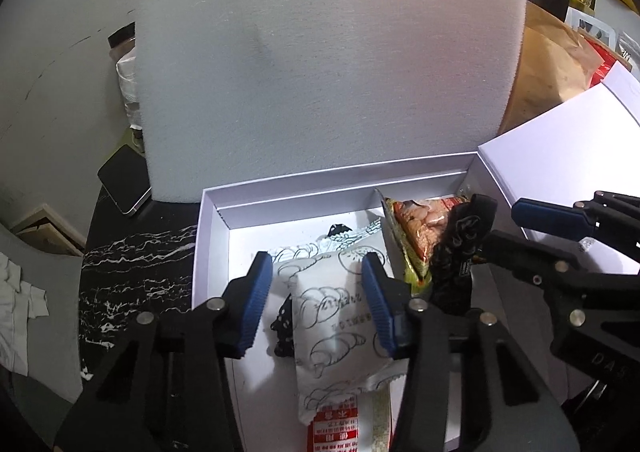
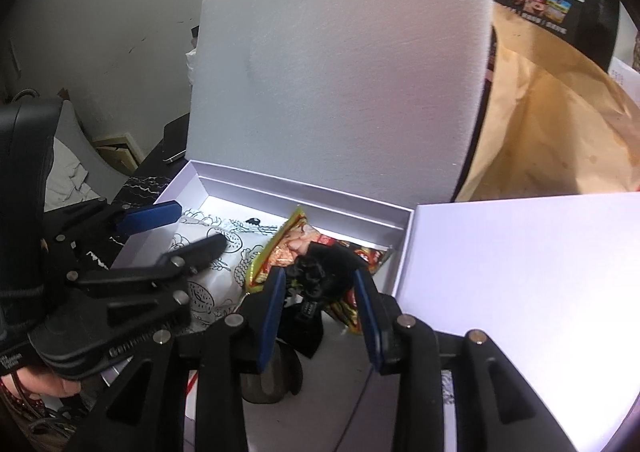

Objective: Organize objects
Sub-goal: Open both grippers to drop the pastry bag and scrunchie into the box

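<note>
The white snack packet (image 1: 332, 316) is straddled, ungripped, by the spread left hand-held gripper (image 1: 320, 304), apparently released inside the white box (image 1: 214, 211); the black pouch (image 2: 320, 272) is framed by the spread right hand-held gripper (image 2: 320, 312).

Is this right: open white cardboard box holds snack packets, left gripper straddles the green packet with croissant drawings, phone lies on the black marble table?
Not quite. In the left wrist view the croissant-drawing packet between the left gripper fingers is white, not green. The white cardboard box, its snacks and the phone on the black marble table are as stated.
</note>
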A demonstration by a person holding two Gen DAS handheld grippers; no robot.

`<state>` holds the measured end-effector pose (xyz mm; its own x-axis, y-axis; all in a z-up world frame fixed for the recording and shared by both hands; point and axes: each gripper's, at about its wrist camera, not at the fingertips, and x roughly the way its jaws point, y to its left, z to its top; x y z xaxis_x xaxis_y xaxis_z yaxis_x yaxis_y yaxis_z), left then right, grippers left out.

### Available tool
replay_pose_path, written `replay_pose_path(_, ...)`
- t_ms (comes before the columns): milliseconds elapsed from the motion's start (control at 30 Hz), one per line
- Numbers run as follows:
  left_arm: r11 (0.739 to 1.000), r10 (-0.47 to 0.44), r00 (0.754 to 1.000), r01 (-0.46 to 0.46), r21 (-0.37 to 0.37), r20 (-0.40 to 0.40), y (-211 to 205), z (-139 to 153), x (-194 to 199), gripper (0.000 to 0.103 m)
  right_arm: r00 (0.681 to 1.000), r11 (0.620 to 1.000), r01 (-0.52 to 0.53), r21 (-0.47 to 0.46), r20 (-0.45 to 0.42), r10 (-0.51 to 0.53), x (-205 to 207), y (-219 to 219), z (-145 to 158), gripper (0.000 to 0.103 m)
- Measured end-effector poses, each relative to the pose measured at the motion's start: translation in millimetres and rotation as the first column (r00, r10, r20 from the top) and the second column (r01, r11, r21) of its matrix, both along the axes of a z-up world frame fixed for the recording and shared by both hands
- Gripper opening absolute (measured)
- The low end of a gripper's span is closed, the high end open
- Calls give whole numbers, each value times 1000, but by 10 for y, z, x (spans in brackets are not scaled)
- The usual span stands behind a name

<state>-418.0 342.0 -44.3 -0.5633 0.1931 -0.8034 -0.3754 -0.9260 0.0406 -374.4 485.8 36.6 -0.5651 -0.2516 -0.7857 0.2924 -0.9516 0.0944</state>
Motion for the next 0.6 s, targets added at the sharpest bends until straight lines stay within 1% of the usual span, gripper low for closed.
replay_pose_path(33,1000,-1,1000,1,1,-1,-7,8,15,36,1000,1000,-2,0,-4,2,-5,-65,-40,35)
replay_pose_path(133,1000,-4,1000,4,-2,5,-10,45,86,30,1000,1000,-2,13,-21,2,27,-104,-44,35)
replay_pose_path(233,1000,2,1000,-2,5,0,-33,103,165,30,998,1000,-10,15,-60,11,72,-174,5,30)
replay_pose_path(433,999,11,1000,-10,43,-6,-127,344,433,30,994,999,-31,28,-105,33,261,-222,205,31)
replay_pose_path(500,999,11,1000,-11,47,-18,-161,438,542,32,993,998,-31,51,-115,36,321,-267,244,42)
replay_pose_path(533,999,13,1000,-12,45,-25,-180,478,594,34,992,997,-26,66,-122,34,357,-291,264,54)
replay_pose_path(567,999,18,999,-16,42,-31,-204,520,653,35,991,997,-21,76,-131,31,362,-364,258,58)
replay_pose_path(600,999,24,999,-22,43,-38,-237,566,714,38,989,997,-19,79,-142,30,410,-376,289,58)
